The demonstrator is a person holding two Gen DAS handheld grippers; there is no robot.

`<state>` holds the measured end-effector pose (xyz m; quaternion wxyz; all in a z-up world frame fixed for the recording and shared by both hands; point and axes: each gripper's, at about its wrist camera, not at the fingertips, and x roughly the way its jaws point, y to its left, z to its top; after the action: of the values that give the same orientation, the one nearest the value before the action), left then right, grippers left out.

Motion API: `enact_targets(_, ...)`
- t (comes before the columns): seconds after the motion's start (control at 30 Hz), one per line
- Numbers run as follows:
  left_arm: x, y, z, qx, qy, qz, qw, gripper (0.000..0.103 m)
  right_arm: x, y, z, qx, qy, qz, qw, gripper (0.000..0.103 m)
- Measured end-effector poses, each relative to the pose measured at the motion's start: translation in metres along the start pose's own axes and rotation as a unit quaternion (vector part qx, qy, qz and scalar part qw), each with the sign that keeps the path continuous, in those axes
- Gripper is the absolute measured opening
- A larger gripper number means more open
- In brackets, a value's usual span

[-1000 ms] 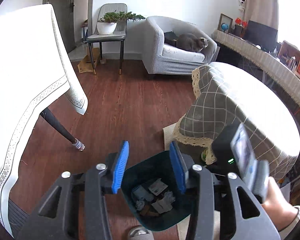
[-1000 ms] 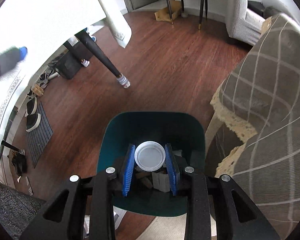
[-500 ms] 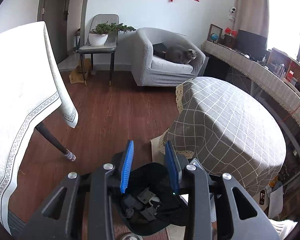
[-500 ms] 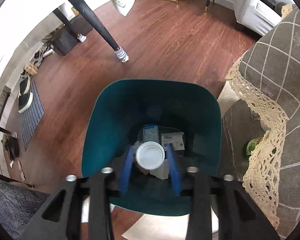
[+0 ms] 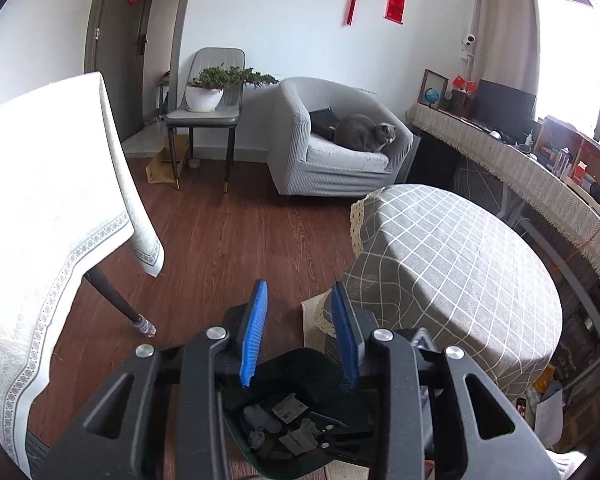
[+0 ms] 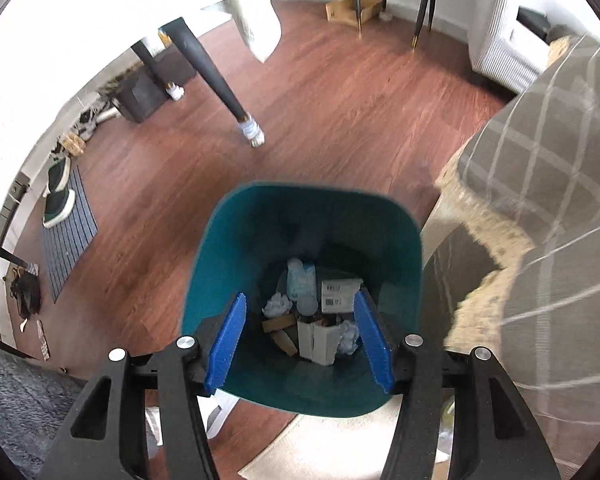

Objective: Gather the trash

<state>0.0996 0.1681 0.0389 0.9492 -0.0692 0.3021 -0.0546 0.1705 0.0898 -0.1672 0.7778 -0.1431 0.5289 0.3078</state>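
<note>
Reddish-brown wood flooring point(image 6: 332, 92) runs under everything we see, and we place the rest by the teal trash bin point(image 6: 240, 236) standing on it. Just right of the bin hangs a grey checked tablecloth point(image 6: 548, 184) with a lace edge; beyond the bin to the left a dark table leg point(image 6: 216, 80) comes down from under a white cloth point(image 5: 48, 200). Far past the bin, against the wall, a grey cat point(image 5: 362, 133) lies in a grey armchair point(image 5: 300, 148), with a potted plant point(image 5: 208, 90) on a chair to its left.

Our right gripper point(image 6: 300, 340) points steeply down into the bin's mouth. Its jaws have just been opening and stand fairly wide, with nothing between the blue pads point(image 6: 226, 344). The white round lid point(image 6: 307, 304) lies loose on the heap at the bin's bottom, among crumpled tissue point(image 6: 278, 306), a printed carton point(image 6: 338, 294) and brown scraps, clear of both pads.

Our left gripper point(image 5: 298, 336) is above the near side of the bin, aimed out across the room. Its jaws sit at a narrow-to-middling gap and hold nothing; between the pads we see only floor and the bin's dark rim point(image 5: 296, 360). In that view the trash shows below the fingers, dim and hard to sort.
</note>
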Motion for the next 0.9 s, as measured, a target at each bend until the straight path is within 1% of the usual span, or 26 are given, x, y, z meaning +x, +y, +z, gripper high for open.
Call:
enact_targets(0.07, -0.010, 0.000, 0.004, -0.010, -0.011, 0.003, 0.9999, 0.038, -0.018, 0.001, 0.001, -0.006, -0.022, -0.002, 1.000, 0.057)
enact_targets(0.17, -0.028, -0.002, 0.006, -0.013, -0.025, 0.000, 0.9996, 0.047, -0.049, 0.002, 0.004, -0.007, -0.059, -0.002, 0.998, 0.057)
enact_targets(0.23, -0.040, -0.005, 0.001, -0.006, -0.030, 0.007, 0.9995, 0.061, -0.075, -0.001, 0.005, 0.003, -0.089, -0.005, 0.996, 0.057)
enact_targets(0.27, -0.046, -0.006, -0.004, -0.005, -0.030, 0.010, 0.9995, 0.064, -0.088, -0.003, 0.004, 0.007, -0.104, -0.008, 0.995, 0.057)
enact_targets(0.3, -0.050, -0.005, -0.010, -0.010, -0.029, 0.010, 0.9995, 0.071, -0.102, -0.004, 0.001, 0.009, -0.118, -0.012, 0.993, 0.060)
enact_targets(0.33, -0.054, -0.004, -0.014, -0.016, -0.028, 0.009, 0.9994, 0.076, -0.115, -0.004, -0.002, 0.010, -0.129, -0.021, 0.991, 0.065)
enact_targets(0.37, -0.058, -0.003, -0.019, -0.021, -0.028, 0.007, 0.9994, 0.078, -0.127, -0.006, -0.007, 0.011, -0.139, -0.031, 0.990, 0.066)
enact_targets(0.4, -0.062, -0.003, -0.024, -0.025, -0.030, 0.011, 0.9992, 0.083, -0.140, -0.008, -0.013, 0.013, -0.149, -0.039, 0.988, 0.068)
enact_targets(0.47, -0.069, -0.007, -0.029, -0.024, -0.035, 0.025, 0.9988, 0.087, -0.160, -0.013, -0.023, 0.022, -0.162, -0.049, 0.985, 0.070)
enact_targets(0.53, -0.074, -0.013, -0.033, -0.021, -0.038, 0.035, 0.9984, 0.094, -0.179, -0.021, -0.036, 0.029, -0.175, -0.066, 0.982, 0.075)
enact_targets(0.57, -0.077, -0.017, -0.034, -0.018, -0.040, 0.039, 0.9983, 0.095, -0.189, -0.025, -0.043, 0.033, -0.182, -0.077, 0.980, 0.077)
enact_targets(0.63, -0.079, -0.029, -0.038, -0.011, -0.041, 0.048, 0.9979, 0.097, -0.208, -0.035, -0.057, 0.046, -0.198, -0.093, 0.975, 0.086)
enact_targets(0.67, -0.078, -0.035, -0.039, -0.007, -0.038, 0.055, 0.9977, 0.097, -0.218, -0.041, -0.066, 0.053, -0.207, -0.102, 0.972, 0.088)
enact_targets(0.73, -0.072, -0.049, -0.046, 0.004, -0.028, 0.069, 0.9972, 0.097, -0.235, -0.055, -0.081, 0.065, -0.220, -0.118, 0.966, 0.091)
enact_targets(0.83, -0.063, -0.065, -0.058, 0.016, -0.016, 0.091, 0.9956, 0.099, -0.260, -0.078, -0.105, 0.081, -0.246, -0.146, 0.955, 0.099)
enact_targets(0.9, -0.058, -0.073, -0.067, 0.019, -0.012, 0.093, 0.9954, 0.099, -0.273, -0.094, -0.121, 0.095, -0.257, -0.165, 0.948, 0.099)
